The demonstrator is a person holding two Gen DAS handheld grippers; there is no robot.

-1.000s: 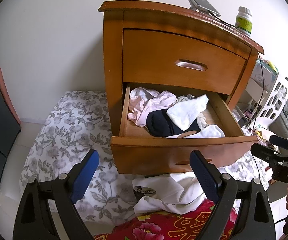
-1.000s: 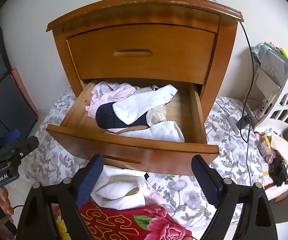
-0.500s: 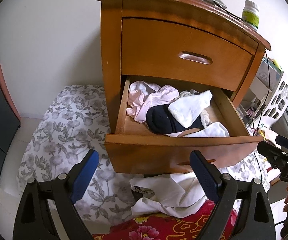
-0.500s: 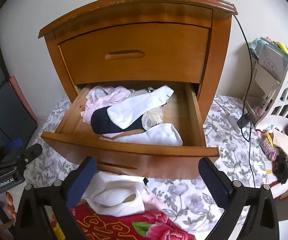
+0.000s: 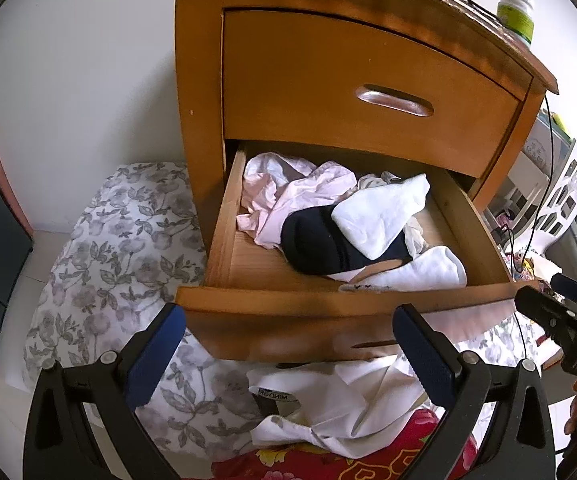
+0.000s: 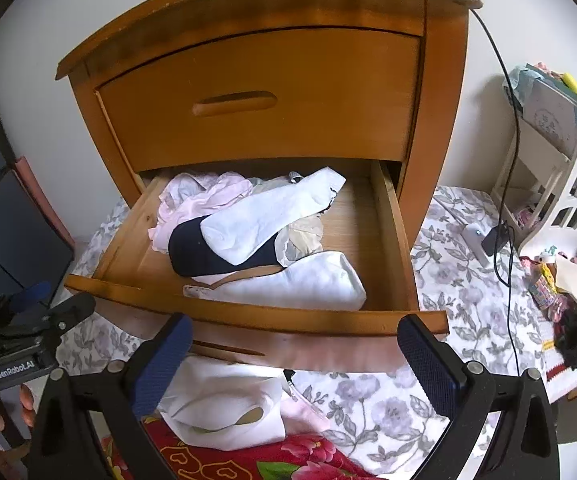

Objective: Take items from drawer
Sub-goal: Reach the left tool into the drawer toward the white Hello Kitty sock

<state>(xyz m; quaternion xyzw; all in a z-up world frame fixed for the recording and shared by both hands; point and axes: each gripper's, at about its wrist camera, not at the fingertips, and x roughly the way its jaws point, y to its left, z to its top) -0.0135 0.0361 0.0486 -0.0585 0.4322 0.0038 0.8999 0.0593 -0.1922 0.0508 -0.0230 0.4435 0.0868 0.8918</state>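
The lower drawer (image 5: 328, 300) of the wooden nightstand (image 5: 200, 80) stands pulled out, with its front edge just beyond both grippers. Inside it a white sock (image 6: 272, 216) lies across a dark navy sock (image 6: 204, 256), a pink garment (image 5: 288, 196) is bunched toward the back left corner, and a second white sock (image 6: 304, 284) rests along the front edge. The left gripper (image 5: 288, 356) has just been spreading its jaws, which stand wide apart with nothing between them; its side reads "GenRobot.AI" in the right wrist view. The right gripper (image 6: 296, 364) has likewise just been opening, and its jaws are spread and empty. Below the drawer front, on the floral sheet (image 5: 120, 248), lies a white garment (image 5: 340, 404) with a neck label reading "MINDGRI", though this is blurred. A white bottle with a green label (image 5: 516, 16) stands on the nightstand's top right corner; its print is unreadable
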